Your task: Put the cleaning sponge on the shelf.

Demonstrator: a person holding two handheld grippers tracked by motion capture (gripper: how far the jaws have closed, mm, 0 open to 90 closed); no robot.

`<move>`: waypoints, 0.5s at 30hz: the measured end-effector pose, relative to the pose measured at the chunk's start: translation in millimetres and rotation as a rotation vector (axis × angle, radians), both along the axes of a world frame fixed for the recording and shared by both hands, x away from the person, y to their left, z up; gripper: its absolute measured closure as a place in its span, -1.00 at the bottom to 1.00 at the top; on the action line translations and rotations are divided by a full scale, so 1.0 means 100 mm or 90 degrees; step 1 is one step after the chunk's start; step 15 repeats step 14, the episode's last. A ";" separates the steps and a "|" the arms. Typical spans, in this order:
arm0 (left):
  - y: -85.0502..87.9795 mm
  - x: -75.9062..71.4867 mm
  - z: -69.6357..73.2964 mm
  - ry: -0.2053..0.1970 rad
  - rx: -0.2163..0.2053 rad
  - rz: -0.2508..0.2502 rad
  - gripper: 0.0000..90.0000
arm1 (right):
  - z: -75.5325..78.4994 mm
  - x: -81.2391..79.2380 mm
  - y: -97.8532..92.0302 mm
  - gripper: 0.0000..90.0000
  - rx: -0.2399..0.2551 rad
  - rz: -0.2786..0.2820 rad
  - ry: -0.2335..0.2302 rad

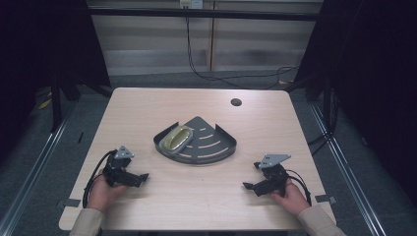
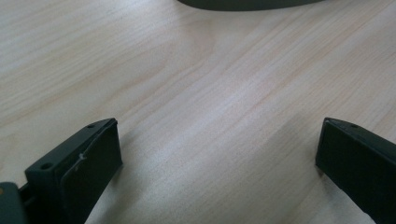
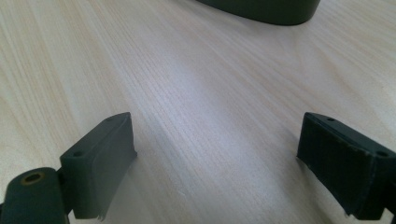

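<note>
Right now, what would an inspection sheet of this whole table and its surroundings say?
Surface: pale wood table, with a round hole near its far edge.
Job's things: dark quarter-round slotted tray at the centre; a yellowish oval dish lies in its left part.
Clutter: nothing seen.
Grippers: left gripper and right gripper rest low over the near table, jaws wide apart, nothing between them.
Cables: a black cable trails from each gripper; another black cable hangs down the back wall to the floor.
Surroundings: grey floor, dark curtains at both sides, pale panelled wall.
</note>
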State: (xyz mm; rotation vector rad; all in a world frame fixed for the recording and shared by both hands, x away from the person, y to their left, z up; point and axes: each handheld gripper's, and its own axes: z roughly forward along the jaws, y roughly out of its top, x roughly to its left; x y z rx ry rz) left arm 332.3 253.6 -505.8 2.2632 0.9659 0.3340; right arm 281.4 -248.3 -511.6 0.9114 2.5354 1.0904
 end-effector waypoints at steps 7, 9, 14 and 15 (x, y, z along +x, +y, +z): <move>0.03 -0.02 -0.05 -0.030 -0.025 0.003 -1.00 | 0.00 0.00 0.00 -0.77 0.000 -0.001 0.001; 0.03 -0.02 -0.04 -0.029 -0.025 0.002 -1.00 | 0.00 0.00 0.00 -0.77 0.000 -0.001 0.001; 0.03 -0.02 -0.05 -0.029 -0.025 0.002 -1.00 | 0.00 0.00 0.00 -0.77 0.000 0.000 0.001; 0.03 -0.02 -0.05 -0.029 -0.025 0.002 -1.00 | 0.00 0.00 0.00 -0.77 0.000 0.000 0.001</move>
